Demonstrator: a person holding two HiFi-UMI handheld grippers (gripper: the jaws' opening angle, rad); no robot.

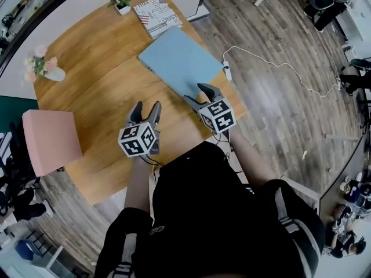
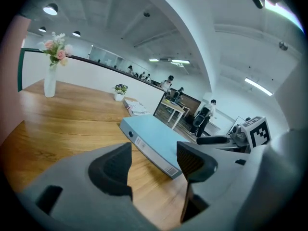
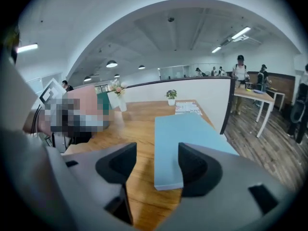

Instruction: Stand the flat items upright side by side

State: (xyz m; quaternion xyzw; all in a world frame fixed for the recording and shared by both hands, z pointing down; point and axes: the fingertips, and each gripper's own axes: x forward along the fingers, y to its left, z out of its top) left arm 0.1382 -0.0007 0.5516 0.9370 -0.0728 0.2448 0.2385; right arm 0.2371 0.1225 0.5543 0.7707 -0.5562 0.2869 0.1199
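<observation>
Two flat items lie on the wooden table (image 1: 98, 80): a pale blue binder (image 1: 179, 59) near the right edge and, beyond it, a magazine (image 1: 155, 13). Neither stands yet, so this looks like the approach. The right gripper (image 1: 197, 93), jaws apart and empty, hovers at the binder's near end. The left gripper (image 1: 147, 108), also spread and empty, waits beside the spine. Next, I'd guess, an edge needs lifting.

In the right gripper view, the flat pale-blue binder (image 3: 188, 136) has its near right corner hidden behind a jaw of the right gripper (image 3: 156, 161). Print on its white spine label (image 2: 140, 142) is too small to read.
</observation>
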